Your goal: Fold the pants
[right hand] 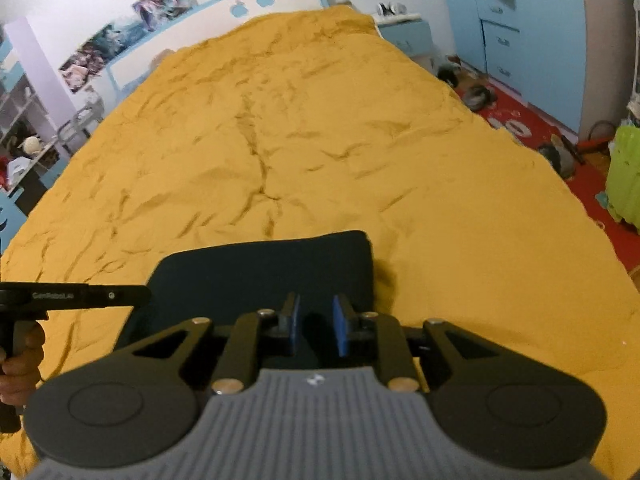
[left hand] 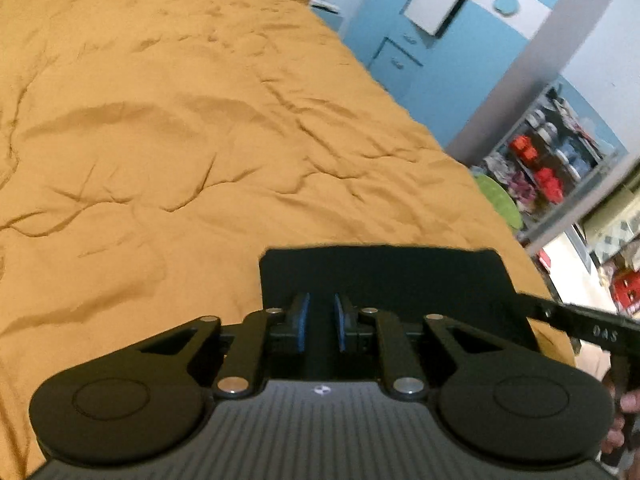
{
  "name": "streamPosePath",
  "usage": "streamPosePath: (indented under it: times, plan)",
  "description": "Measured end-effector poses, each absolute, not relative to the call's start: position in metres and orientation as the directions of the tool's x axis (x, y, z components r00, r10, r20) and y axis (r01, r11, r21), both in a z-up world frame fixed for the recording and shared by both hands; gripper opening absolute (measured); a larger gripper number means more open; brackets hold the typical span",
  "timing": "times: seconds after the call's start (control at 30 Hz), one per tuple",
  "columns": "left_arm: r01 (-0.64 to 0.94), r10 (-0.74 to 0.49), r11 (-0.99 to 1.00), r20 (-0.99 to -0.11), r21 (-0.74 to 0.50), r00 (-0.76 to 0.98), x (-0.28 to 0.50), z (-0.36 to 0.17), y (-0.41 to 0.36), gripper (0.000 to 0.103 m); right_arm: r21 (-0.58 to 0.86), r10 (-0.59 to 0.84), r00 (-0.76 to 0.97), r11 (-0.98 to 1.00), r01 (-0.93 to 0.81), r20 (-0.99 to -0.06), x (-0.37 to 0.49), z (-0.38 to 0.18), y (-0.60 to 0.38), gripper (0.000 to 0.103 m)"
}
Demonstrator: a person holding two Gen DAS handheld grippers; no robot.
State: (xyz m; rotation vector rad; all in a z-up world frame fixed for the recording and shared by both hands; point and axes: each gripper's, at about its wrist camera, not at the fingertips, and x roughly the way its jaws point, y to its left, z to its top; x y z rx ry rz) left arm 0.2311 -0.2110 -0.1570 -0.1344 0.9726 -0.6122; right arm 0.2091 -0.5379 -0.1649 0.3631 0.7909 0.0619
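One pair of pants (left hand: pixel 384 280), dark, folded into a flat rectangle, lying on one mustard-yellow bedspread (left hand: pixel 160 140); it sits directly ahead of and beneath both sets of jaws. Two grippers, one per hand. Left gripper (left hand: pixel 321 322): blue pads stand a narrow gap apart over the dark cloth; whether any fabric is caught between them cannot be told. Right gripper (right hand: pixel 316 326): blue pads likewise a narrow gap apart above the near edge of the pants, grip equally unclear. Each view catches the other tool once: the left wrist view shows the right gripper's black arm entering to the right of its jaws, with fingers (left hand: pixel 624 408) of the hand beneath; the right wrist view shows the left gripper's arm to the left of its jaws, held by a hand (right hand: pixel 20 360). Left view only: a shelf unit (left hand: pixel 552 160) with red and blue items, far right of the jaws. Right view only: one headboard (right hand: pixel 248 4) with three blue apple shapes, three posters (right hand: pixel 120 28) on the wall, one red floor mat (right hand: pixel 540 120) with scattered shoes, one lime-green object (right hand: pixel 624 176). Blue cabinets (right hand: pixel 520 40) appear in both.
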Motion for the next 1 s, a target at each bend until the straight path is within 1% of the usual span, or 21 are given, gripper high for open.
streamPosePath:
  times: [0.03,0.13,0.2,0.23,0.27,0.3,0.33,0.37,0.4,0.43,0.47,0.5,0.53,0.6,0.7,0.77,0.83,1.0]
  plan:
    - [0.409,-0.536,0.831,-0.742,-0.377,0.404,0.237,-0.164,-0.213,0.014,0.344,0.189,0.698,0.935,0.087,-0.691,0.215,-0.171,-0.54,0.012]
    - [0.388,-0.524,0.84,-0.756,-0.38,0.393,0.247,-0.175,-0.207,0.011,0.346,0.178,0.693,0.932,0.109,-0.699,0.226,-0.182,-0.543,0.012]
    - [0.38,-0.519,0.844,-0.753,-0.377,0.404,0.251,-0.174,-0.207,0.01,0.355,0.171,0.701,0.927,0.124,-0.692,0.227,-0.184,-0.546,0.012]
    - [0.369,-0.515,0.849,-0.75,-0.379,0.414,0.252,-0.172,-0.206,0.01,0.357,0.164,0.707,0.925,0.133,-0.688,0.226,-0.183,-0.547,0.014]
    - [0.357,-0.512,0.852,-0.748,-0.382,0.422,0.252,-0.17,-0.203,0.01,0.352,0.149,0.712,0.925,0.146,-0.687,0.224,-0.181,-0.548,0.018]
    - [0.347,-0.514,0.853,-0.743,-0.39,0.428,0.252,-0.166,-0.2,0.012,0.347,0.133,0.718,0.924,0.159,-0.684,0.22,-0.177,-0.549,0.033]
    - [0.342,-0.514,0.854,-0.739,-0.393,0.436,0.25,-0.162,-0.196,0.019,0.353,0.129,0.724,0.921,0.166,-0.677,0.215,-0.174,-0.55,0.039]
    - [0.344,-0.516,0.853,-0.735,-0.392,0.441,0.247,-0.158,-0.193,0.024,0.37,0.136,0.733,0.914,0.166,-0.666,0.208,-0.17,-0.551,0.04]
    - [0.348,-0.514,0.854,-0.735,-0.387,0.443,0.24,-0.153,-0.188,0.039,0.391,0.147,0.74,0.905,0.167,-0.656,0.201,-0.167,-0.552,0.042]
    - [0.352,-0.517,0.852,-0.732,-0.389,0.443,0.236,-0.149,-0.185,0.05,0.409,0.155,0.745,0.897,0.169,-0.648,0.19,-0.165,-0.553,0.048]
    - [0.352,-0.53,0.845,-0.726,-0.403,0.439,0.23,-0.145,-0.179,0.053,0.422,0.161,0.749,0.89,0.171,-0.643,0.184,-0.163,-0.552,0.052]
    - [0.351,-0.547,0.834,-0.722,-0.426,0.424,0.224,-0.143,-0.173,0.059,0.438,0.172,0.751,0.883,0.171,-0.638,0.176,-0.163,-0.552,0.06]
    - [0.348,-0.569,0.819,-0.72,-0.455,0.397,0.218,-0.141,-0.168,0.062,0.453,0.186,0.747,0.875,0.169,-0.638,0.169,-0.164,-0.551,0.061]
    - [0.323,-0.609,0.792,-0.71,-0.518,0.355,0.208,-0.143,-0.155,0.064,0.489,0.217,0.736,0.855,0.174,-0.641,0.157,-0.169,-0.551,0.061]
    - [0.268,-0.662,0.749,-0.691,-0.606,0.29,0.202,-0.155,-0.143,0.064,0.558,0.265,0.725,0.806,0.195,-0.636,0.143,-0.181,-0.555,0.062]
    - [0.239,-0.66,0.751,-0.699,-0.615,0.275,0.204,-0.164,-0.142,0.064,0.613,0.303,0.715,0.76,0.218,-0.63,0.141,-0.195,-0.562,0.062]
    - [0.216,-0.669,0.743,-0.7,-0.633,0.249,0.209,-0.175,-0.143,0.064,0.678,0.348,0.716,0.697,0.235,-0.606,0.142,-0.208,-0.572,0.062]
    - [0.162,-0.698,0.715,-0.68,-0.681,0.222,0.22,-0.197,-0.146,0.064,0.749,0.424,0.711,0.626,0.217,-0.561,0.151,-0.222,-0.583,0.061]
